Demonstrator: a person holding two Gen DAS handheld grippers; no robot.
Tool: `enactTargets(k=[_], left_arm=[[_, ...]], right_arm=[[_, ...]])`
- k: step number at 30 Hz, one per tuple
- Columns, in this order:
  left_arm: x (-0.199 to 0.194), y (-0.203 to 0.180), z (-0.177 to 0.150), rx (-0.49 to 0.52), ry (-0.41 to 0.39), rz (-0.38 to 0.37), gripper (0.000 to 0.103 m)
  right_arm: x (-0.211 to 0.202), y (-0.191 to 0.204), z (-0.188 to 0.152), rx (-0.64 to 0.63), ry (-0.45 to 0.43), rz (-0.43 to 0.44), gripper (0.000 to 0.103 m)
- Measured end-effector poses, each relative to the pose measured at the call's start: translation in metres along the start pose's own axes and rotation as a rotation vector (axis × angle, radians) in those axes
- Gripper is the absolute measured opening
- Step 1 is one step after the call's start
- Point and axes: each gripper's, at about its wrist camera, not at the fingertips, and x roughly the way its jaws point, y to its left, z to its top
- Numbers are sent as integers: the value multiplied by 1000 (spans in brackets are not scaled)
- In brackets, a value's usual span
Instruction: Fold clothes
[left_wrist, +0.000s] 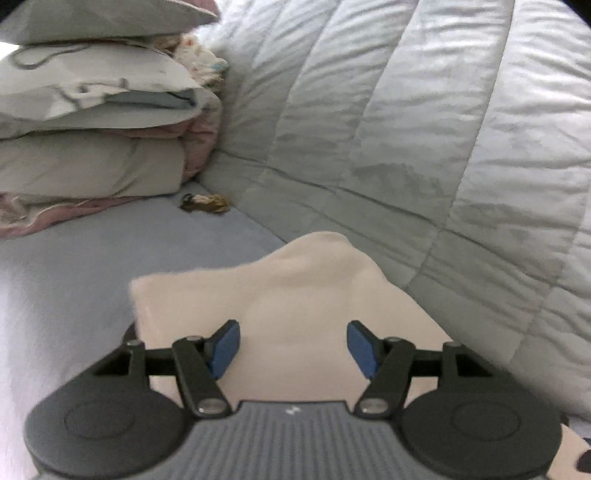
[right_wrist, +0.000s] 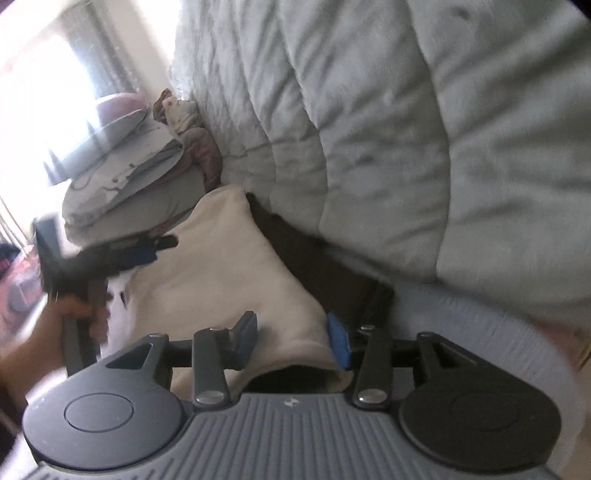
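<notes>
1. While the cream garment (left_wrist: 295, 295) lies on the bed (left_wrist: 74, 266) against the bunched quilt (left_wrist: 424, 129), the left tongs (left_wrist: 293, 349) hover wide and empty above it.
2. Right tongs (right_wrist: 291, 341) straddle its folded edge, apparently loosened, pads not pressing.
3. No containers show; folded bedding (left_wrist: 92, 122) is stacked towards the bed's far end.

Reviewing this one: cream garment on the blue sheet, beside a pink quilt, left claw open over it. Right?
Not quite: the quilt is pale grey, not pink, as the left wrist view shows. The cream garment does lie on the blue sheet, left claw open over it.
</notes>
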Motion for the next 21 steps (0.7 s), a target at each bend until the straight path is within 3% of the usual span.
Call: enactTargets(k=[4, 11, 14, 18, 21], left_arm=[[-44, -19, -30, 31, -33, -53, 66], [-101, -41, -74, -1, 12, -207, 66], [-117, -48, -86, -7, 43, -273, 70], [-137, -67, -101, 71, 57, -350, 75], [-145, -86, -111, 178, 73, -359, 75]], right_arm=[[-1, -6, 0, 61, 12, -5, 46], [5, -1, -4, 74, 62, -37, 47], [5, 6, -2, 28, 72, -39, 29], [6, 2, 6, 59, 104, -21, 24], [5, -3, 13, 110, 132, -10, 25]])
